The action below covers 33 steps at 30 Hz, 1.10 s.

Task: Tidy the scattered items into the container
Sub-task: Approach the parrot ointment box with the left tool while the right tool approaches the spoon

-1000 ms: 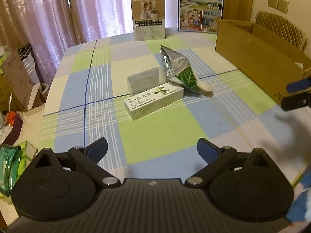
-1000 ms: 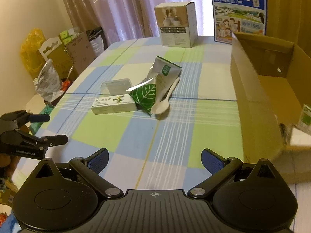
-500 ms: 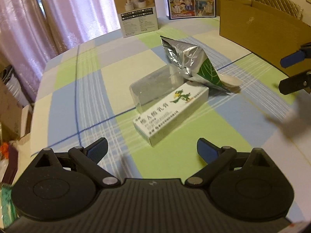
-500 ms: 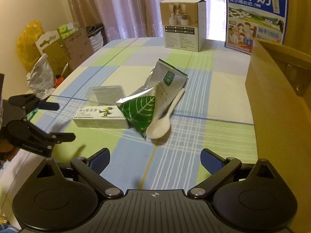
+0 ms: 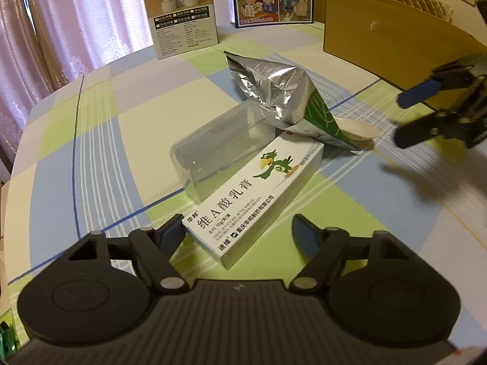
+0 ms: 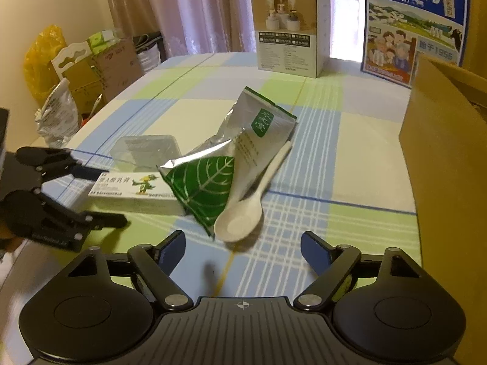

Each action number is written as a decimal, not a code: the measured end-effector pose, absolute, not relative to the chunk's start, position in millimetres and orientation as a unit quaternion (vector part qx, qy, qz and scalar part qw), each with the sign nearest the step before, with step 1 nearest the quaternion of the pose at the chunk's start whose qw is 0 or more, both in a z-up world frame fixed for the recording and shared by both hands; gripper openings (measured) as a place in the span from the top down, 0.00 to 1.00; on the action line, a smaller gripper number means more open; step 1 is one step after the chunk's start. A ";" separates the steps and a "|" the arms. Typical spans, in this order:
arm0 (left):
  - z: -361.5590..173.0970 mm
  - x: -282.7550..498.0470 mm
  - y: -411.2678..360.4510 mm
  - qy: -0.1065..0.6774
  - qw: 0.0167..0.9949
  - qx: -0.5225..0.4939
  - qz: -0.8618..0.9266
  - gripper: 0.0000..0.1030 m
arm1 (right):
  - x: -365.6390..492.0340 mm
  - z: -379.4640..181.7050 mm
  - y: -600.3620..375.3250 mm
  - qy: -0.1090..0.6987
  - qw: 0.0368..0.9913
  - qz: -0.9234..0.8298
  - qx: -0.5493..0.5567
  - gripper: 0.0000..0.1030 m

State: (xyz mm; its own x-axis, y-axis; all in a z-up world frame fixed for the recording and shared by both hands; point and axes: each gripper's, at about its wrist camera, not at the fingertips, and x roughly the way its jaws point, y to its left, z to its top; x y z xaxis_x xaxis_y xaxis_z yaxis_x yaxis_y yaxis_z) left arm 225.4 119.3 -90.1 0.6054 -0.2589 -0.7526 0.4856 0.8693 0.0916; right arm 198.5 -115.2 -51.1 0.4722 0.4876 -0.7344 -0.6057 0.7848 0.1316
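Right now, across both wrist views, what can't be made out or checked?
- Cardboard box interior: right wrist view shows only its outer wall, cut by the edge; left wrist view too.
- Spoon: left wrist view, foil pouch hides most of it.
- Right gripper: blurred in left wrist view.
- Ointment box: right wrist view, far end under the pouch; print too small.
- Clear plastic case: contents unreadable.

The left gripper [image 5: 239,232] and right gripper [image 6: 243,248] are matte black, with ribbed housings and silver pivot screws. Fingers [image 5: 301,235] carry blue pads. White lettering, perhaps a maker's mark, runs along the left one's side, too blurred to read.
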 end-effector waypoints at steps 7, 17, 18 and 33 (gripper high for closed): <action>-84.5 196.3 111.2 0.406 0.883 0.119 -0.204 0.58 | 213.8 -64.5 -98.7 0.409 0.856 0.307 -0.080 0.44; -85.2 169.4 92.2 0.399 0.887 0.093 -0.215 0.57 | 215.8 -70.0 -105.0 0.429 0.848 0.299 -0.086 0.71; -84.9 169.0 91.0 0.399 0.888 0.089 -0.212 0.55 | 213.5 -69.3 -107.8 0.431 0.848 0.296 -0.088 0.71; -76.5 185.6 64.2 0.387 0.901 0.098 -0.169 0.37 | 153.6 -50.2 -166.4 0.446 0.849 0.274 -0.077 0.47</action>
